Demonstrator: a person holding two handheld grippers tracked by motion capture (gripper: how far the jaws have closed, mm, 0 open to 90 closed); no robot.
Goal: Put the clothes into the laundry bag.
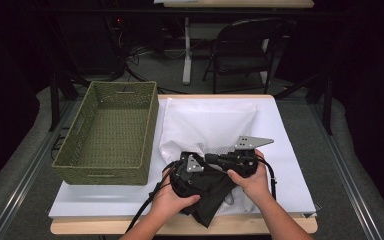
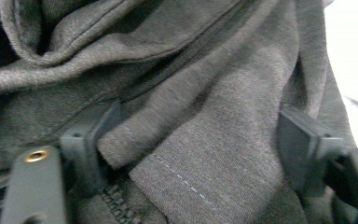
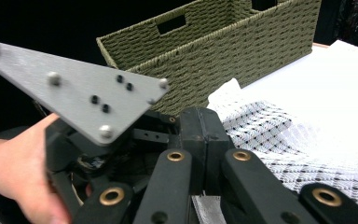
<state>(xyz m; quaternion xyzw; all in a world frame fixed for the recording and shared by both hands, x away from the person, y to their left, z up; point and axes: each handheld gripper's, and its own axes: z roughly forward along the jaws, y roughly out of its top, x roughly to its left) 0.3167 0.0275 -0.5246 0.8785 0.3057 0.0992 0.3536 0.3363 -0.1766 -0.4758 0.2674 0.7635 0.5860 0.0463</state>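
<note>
A dark grey garment (image 1: pixel 211 201) lies bunched at the table's front edge, partly over a white mesh bag (image 1: pixel 205 125). My left gripper (image 1: pixel 195 182) points down into the garment. In the left gripper view its jaws (image 2: pixel 196 142) stand apart, open, with a seamed fold of the grey cloth (image 2: pixel 223 154) and a zipper loosely between them. My right gripper (image 1: pixel 212 159) lies level just right of the left one, over the bag's near end. In the right gripper view its jaws (image 3: pixel 205 128) are shut together. A strip of white cloth (image 3: pixel 201 207) shows under them; whether it is pinched I cannot tell.
An empty green wicker basket (image 1: pixel 100 175) stands at the left of the white-covered table (image 1: pixel 290 150), close to the bag; it fills the background (image 3: pixel 223 51) beyond the left hand. A dark chair (image 1: pixel 245 50) and a table leg stand past the far edge.
</note>
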